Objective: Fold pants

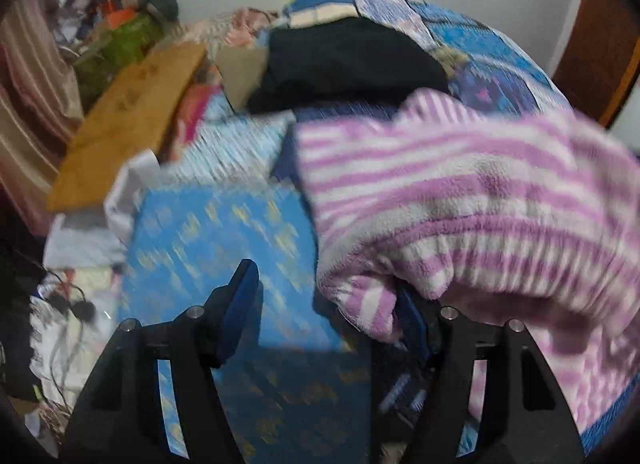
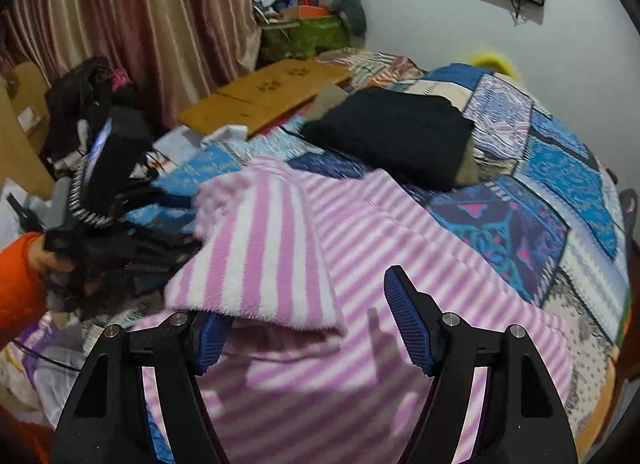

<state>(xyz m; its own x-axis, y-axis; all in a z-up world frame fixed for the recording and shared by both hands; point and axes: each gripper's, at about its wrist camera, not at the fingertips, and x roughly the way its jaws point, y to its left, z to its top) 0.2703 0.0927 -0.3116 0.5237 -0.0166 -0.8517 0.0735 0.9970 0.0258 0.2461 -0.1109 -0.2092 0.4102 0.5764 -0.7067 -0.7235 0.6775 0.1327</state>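
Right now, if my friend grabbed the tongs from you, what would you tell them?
Left tongs: open, at the edge of the pink striped pants, not pinching them.
Right tongs: open over the pants; a folded-over flap covers the tip of one finger, with no grip showing.
The pants lie on the patchwork quilt, partly folded, with one flap already turned over.
A black folded garment sits further back on the quilt.
Left to do: take hold of the edges, finish the folds and smooth the pants flat.
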